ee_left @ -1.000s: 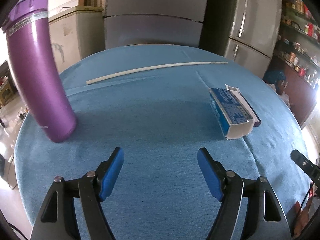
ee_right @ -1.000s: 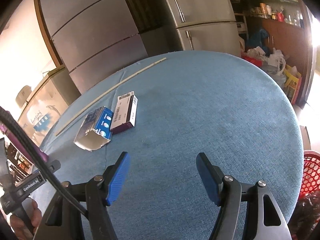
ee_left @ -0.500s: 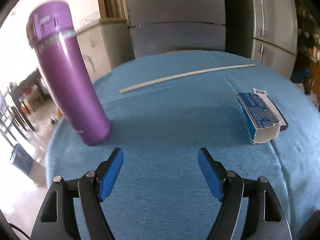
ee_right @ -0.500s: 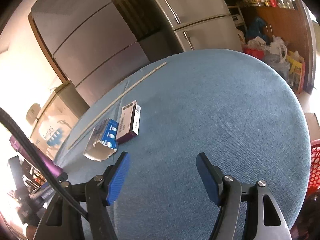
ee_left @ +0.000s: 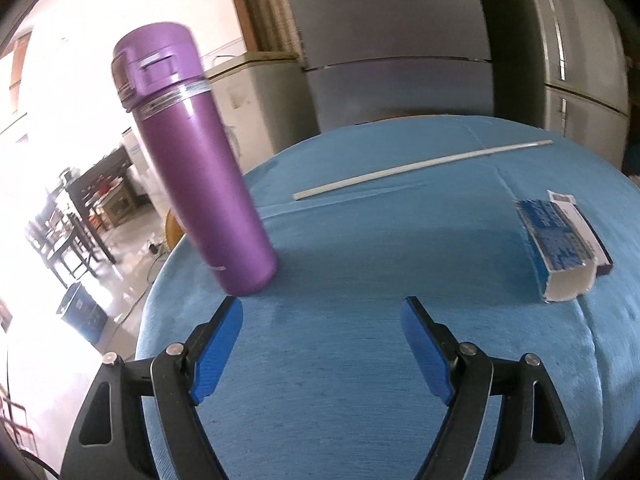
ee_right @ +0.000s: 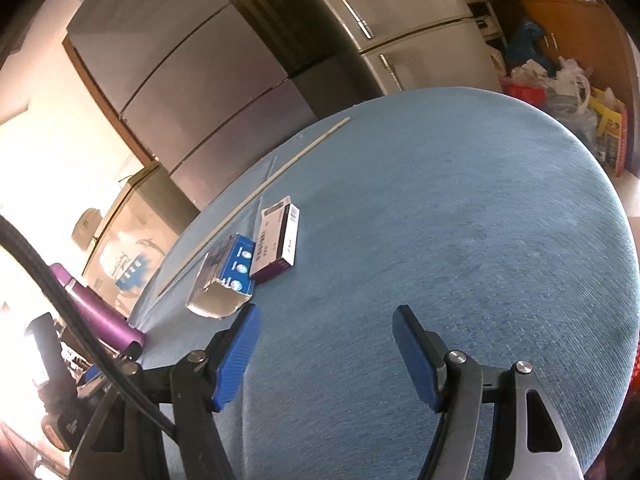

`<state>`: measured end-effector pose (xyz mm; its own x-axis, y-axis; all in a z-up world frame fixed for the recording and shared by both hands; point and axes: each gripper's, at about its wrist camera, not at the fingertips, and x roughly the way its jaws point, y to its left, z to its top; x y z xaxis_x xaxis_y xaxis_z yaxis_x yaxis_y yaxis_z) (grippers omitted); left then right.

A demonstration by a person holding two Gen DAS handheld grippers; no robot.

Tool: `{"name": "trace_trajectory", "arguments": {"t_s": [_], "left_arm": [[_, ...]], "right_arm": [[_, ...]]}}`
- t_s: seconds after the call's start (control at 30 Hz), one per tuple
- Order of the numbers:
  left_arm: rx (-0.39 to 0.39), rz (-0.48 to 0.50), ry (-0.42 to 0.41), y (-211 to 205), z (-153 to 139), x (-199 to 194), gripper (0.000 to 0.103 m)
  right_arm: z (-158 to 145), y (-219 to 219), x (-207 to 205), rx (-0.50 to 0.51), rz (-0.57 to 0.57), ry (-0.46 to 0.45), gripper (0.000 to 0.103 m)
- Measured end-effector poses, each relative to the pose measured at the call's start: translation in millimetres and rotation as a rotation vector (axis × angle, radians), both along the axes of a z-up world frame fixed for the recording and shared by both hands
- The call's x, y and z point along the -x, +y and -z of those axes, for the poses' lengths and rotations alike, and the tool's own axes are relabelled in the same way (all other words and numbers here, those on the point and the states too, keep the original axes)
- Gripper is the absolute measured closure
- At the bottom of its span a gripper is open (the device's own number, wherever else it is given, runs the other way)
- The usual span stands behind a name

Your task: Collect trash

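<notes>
1. The left gripper (ee_left: 322, 312) hangs over the round table with the blue cloth (ee_left: 360, 400); its jaws are opening wider and nothing is between them
2. It faces the tall purple bottle (ee_left: 196, 164), likely to fit round it
3. The right gripper (ee_right: 326, 320) is half open and holds nothing
4. The torn blue cardboard box (ee_right: 224, 280) and the dark flat box (ee_right: 278, 240) lie touching, just ahead of it

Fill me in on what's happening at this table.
A person is clearing trash with two handheld grippers. The left gripper is empty, its jaws opening, near a standing purple bottle. The right gripper is open and empty too. An opened blue box, a maroon box and a long white stick lie untouched on the blue tablecloth.
</notes>
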<state>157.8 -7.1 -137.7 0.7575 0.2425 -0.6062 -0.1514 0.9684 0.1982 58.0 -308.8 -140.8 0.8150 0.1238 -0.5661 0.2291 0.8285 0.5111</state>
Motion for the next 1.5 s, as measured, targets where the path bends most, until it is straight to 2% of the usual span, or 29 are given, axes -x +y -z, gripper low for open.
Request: {"name": "trace_trajectory", "arguments": {"t_s": [0.23,0.57,0.93,1.23,1.5], "left_arm": [[-0.027,-0.034,-0.015,-0.2,-0.9,1.0,0.022],[-0.012,-0.032,-0.032,2.0,-3.0,7.4,0.019],[0.009,0.048,-0.060,-3.6,-7.7,15.4,0.015],[0.041,0.108,-0.049,-6.5,-7.3,13.5,0.015],[0.085,0.158,-0.031,-5.9,-6.0,11.3,0.015]], "right_arm": [[2.2,0.8,-4.8,-0.010,-0.029,0.020,0.031],[1.8,2.4,-4.7,0.010,-0.007,0.029,0.031],[0.0,-0.1,-3.8,0.033,0.055,0.029,0.031],[2.4,-7.4,-2.1,0.016,0.109,0.052,0.031],[2.5,-4.9,-4.7,0.045,0.126,0.086,0.031]]}}
